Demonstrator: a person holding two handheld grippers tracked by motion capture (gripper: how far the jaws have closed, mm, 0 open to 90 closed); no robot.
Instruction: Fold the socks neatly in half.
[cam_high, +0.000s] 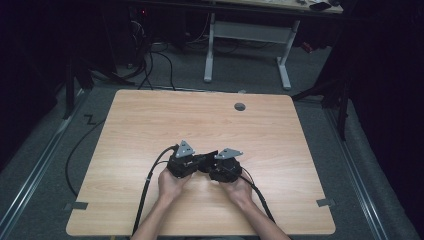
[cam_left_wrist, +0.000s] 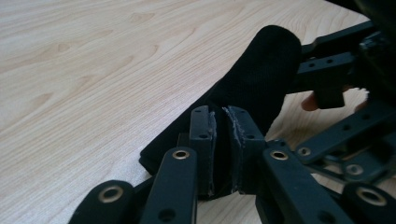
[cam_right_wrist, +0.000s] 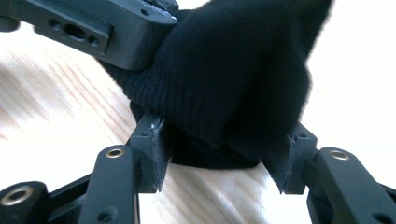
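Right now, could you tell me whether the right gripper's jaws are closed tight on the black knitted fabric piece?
No: in the right gripper view the right gripper has its jaws spread wide, with the black knitted fabric piece lying between them.

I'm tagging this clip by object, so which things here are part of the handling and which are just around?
In the job:
- black knit cloth, on the table
- left gripper, shut on the cloth
- right gripper, jaws open around the cloth

Just around:
- grey grommet in the tabletop
- white-legged desk behind
- floor cables
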